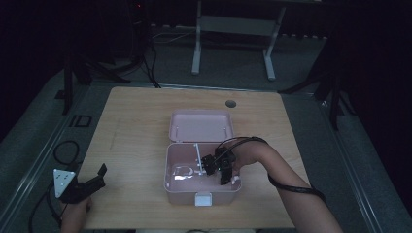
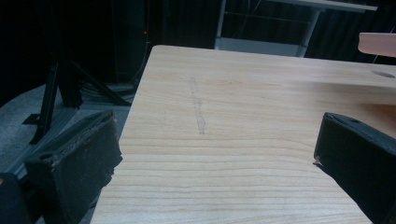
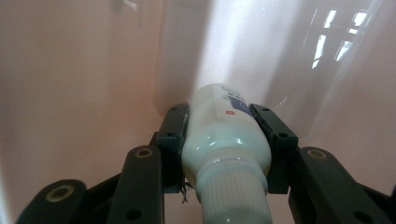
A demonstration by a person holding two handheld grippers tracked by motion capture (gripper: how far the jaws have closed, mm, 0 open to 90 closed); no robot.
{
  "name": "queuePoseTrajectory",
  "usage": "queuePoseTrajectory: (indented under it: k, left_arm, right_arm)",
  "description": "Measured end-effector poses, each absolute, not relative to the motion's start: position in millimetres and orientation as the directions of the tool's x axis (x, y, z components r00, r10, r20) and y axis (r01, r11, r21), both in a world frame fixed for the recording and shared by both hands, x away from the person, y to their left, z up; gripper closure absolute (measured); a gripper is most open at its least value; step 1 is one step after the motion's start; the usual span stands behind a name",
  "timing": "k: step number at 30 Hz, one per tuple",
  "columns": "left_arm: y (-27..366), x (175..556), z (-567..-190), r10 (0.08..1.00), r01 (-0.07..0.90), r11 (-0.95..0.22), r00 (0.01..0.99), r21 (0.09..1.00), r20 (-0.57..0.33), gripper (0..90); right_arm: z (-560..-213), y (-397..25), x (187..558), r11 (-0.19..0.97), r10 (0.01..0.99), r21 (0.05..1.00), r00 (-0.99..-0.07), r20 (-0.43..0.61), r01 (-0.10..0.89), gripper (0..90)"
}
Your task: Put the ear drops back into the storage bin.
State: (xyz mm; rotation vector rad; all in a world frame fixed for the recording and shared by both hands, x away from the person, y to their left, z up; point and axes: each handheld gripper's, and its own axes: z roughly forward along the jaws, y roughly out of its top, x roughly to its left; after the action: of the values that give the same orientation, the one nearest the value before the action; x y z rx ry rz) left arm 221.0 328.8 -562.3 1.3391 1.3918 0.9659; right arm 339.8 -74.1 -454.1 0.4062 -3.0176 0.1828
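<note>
A: High view, item one: pink box (image 1: pixel 202 194), lower centre of frame, lid open behind. Right gripper (image 1: pixel 224 167) dipped into right half of box. Left gripper (image 1: pixel 90 184) parked lower left on table (image 1: pixel 136 121).

B: Handling advice? Best lowered slowly, kept off the box wall, released only once resting on the floor.

A: Left gripper view: jaws wide apart, nothing between, bare wood beyond.

B: Right gripper view?

A: White bottle (image 3: pixel 227 140), centre to lower centre of frame, clamped between both jaws at its shoulder, cap end toward camera, base pointing to pink wall.
</note>
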Motion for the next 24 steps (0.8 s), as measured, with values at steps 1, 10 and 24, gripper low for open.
queuePoseTrajectory:
  k: [1, 10, 24]
  left_arm:
    - [328.9, 221.0, -562.3, 0.994, 0.25, 0.09, 0.042, 0.964, -0.104, 0.5]
    - [328.7, 221.1, -562.3, 0.994, 0.25, 0.09, 0.042, 0.964, -0.104, 0.5]
    - [328.4, 221.3, -562.2, 0.994, 0.251, 0.088, 0.043, 0.964, -0.102, 0.5]
  right_arm:
    - [-456.3, -74.5, 339.7, 0.958, -0.257, -0.106, -0.961, 0.107, -0.268, 59.6]
    - [-474.6, -74.6, 338.9, 0.956, -0.252, -0.127, -0.962, 0.104, -0.264, 59.6]
    - [-486.5, -76.4, 338.1, 0.955, -0.243, -0.16, -0.968, 0.065, -0.251, 59.2]
